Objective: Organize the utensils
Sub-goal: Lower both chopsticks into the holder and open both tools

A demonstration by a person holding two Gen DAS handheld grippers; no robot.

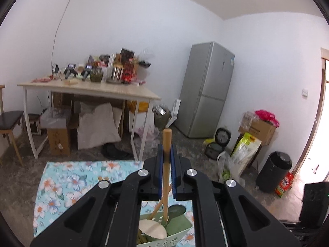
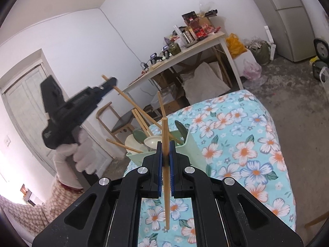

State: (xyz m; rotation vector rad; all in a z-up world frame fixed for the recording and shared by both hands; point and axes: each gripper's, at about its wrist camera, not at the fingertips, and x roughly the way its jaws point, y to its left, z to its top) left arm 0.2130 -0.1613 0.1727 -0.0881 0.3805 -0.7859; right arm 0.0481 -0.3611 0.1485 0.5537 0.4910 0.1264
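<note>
My left gripper (image 1: 167, 147) is shut on the wooden handle of a utensil (image 1: 166, 177) whose lower end stands in the pale green utensil holder (image 1: 174, 239). The holder contains green and cream spoons and other wooden sticks. In the right wrist view the left gripper (image 2: 109, 82) shows at the left, held by a white-gloved hand, gripping a long wooden stick (image 2: 131, 103) that slants down into the holder (image 2: 189, 146). My right gripper (image 2: 165, 146) is shut on a single wooden chopstick (image 2: 166, 183), upright, just in front of the holder.
The holder stands on a table with a blue floral cloth (image 2: 246, 154). Behind are a cluttered wooden table (image 1: 92, 90), a grey fridge (image 1: 207, 88), a chair (image 1: 10, 121), boxes, bags and a black bin (image 1: 273, 170) on the floor.
</note>
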